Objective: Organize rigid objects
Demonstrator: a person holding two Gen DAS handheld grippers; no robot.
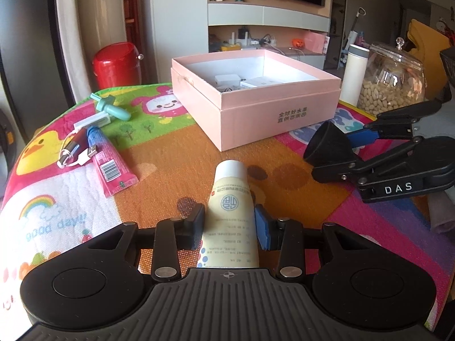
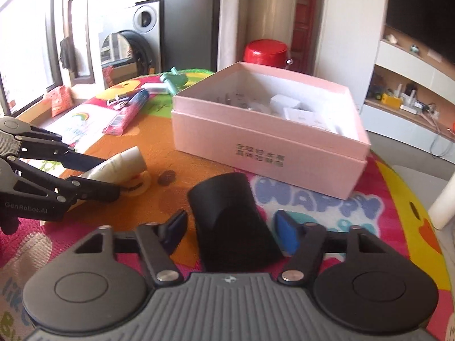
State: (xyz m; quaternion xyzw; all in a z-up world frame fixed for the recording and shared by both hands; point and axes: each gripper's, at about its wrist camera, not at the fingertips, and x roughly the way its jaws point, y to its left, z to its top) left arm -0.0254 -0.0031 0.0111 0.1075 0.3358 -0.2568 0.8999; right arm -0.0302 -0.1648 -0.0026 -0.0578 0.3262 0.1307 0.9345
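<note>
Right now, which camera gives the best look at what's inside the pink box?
The right wrist view: it looks down into the pink box, showing white adapters and small metal bits. The left wrist view sees the box at a lower angle, so its near wall hides most contents.

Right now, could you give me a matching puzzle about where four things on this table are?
Things:
1. cream tube
2. black cone
3. pink tube
4. white chargers

Places:
a. inside the pink box
b. lying on the mat beside a cable
c. clamped in the left gripper
d. between the fingers of the right gripper

Pairs: 1-c, 2-d, 3-b, 4-a
</note>
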